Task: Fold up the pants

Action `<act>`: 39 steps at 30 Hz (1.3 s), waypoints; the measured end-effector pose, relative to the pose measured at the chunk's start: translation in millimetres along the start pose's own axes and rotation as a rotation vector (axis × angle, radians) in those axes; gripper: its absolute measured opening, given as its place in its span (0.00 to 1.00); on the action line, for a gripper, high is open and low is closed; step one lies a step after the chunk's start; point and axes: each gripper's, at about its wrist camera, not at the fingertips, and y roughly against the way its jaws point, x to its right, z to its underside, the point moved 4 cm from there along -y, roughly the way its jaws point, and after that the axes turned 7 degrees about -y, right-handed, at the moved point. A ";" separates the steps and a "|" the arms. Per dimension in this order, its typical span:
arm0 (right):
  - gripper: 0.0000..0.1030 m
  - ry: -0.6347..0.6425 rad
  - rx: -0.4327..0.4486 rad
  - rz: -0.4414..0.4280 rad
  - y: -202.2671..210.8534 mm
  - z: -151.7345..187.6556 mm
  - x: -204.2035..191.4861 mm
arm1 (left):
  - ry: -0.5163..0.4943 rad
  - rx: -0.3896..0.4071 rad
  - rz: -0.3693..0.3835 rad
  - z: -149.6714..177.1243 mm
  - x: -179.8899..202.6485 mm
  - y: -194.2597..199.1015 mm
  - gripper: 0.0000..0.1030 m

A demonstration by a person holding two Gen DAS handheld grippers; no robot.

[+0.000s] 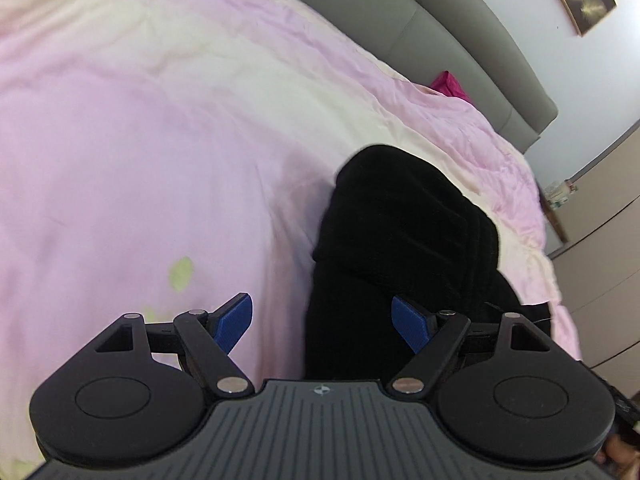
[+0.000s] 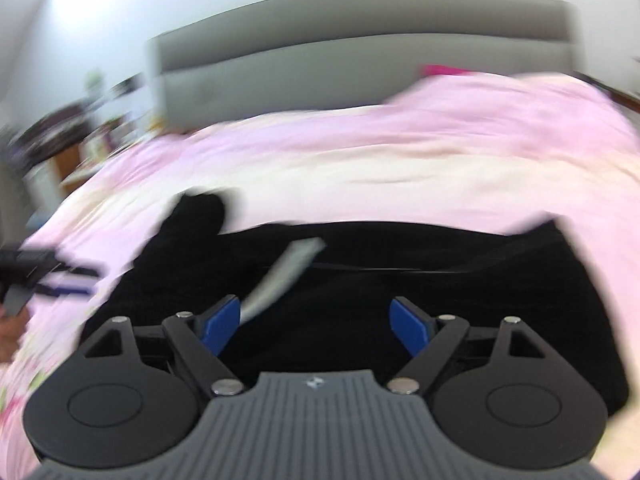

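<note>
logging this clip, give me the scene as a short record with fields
setting: bed with a pink and cream duvet, grey headboard behind
garment: black pants lying on the duvet, partly bunched; a pale grey tag or strip shows on them in the right wrist view
left tool: open, holding nothing, above the near edge of the pants
right tool: open, holding nothing, over the pants
other: magenta fabric near the headboard
image quality: right wrist view is motion-blurred
</note>
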 end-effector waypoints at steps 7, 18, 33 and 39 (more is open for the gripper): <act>0.77 -0.382 0.094 0.200 32.0 -12.9 134.3 | -0.057 -0.097 -0.029 17.2 15.8 -30.3 0.90; 0.79 -0.819 -0.011 0.175 15.1 32.4 232.7 | 0.165 -0.104 0.055 46.3 3.8 -21.5 0.91; 0.27 -0.922 -0.014 -0.024 1.3 37.2 240.7 | 0.222 -0.029 0.003 44.5 29.8 11.2 0.34; 0.23 -0.929 0.035 -0.127 33.9 23.6 209.8 | 0.187 -0.010 0.023 51.9 49.8 55.1 0.32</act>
